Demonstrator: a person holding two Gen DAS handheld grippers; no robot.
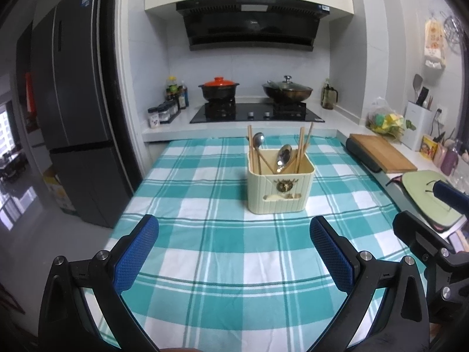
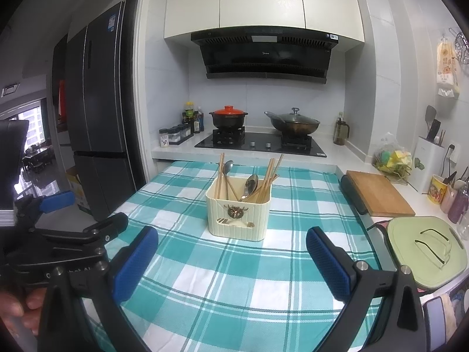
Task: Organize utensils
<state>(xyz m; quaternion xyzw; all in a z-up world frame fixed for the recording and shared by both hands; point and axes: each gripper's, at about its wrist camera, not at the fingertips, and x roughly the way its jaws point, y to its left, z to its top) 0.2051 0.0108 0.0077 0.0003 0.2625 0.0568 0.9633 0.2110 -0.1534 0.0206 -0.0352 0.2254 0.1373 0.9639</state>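
A cream ribbed utensil holder point(image 1: 280, 186) stands on the teal checked tablecloth point(image 1: 205, 249); it also shows in the right wrist view point(image 2: 238, 214). Several wooden chopsticks point(image 1: 302, 145) and two metal spoons point(image 1: 283, 154) stand in it. My left gripper point(image 1: 234, 231) is open and empty, low over the cloth, short of the holder. My right gripper point(image 2: 232, 245) is open and empty, also short of the holder. The left gripper shows at the left edge of the right wrist view point(image 2: 55, 214); the right gripper shows at the right edge of the left wrist view point(image 1: 425, 231).
A wooden cutting board point(image 2: 378, 192) and a green lidded tray point(image 2: 425, 252) lie on the counter to the right. A stove with a red-lidded pot point(image 2: 228, 116) and a wok point(image 2: 293, 124) is behind the table. A dark fridge point(image 2: 99, 117) stands at the left.
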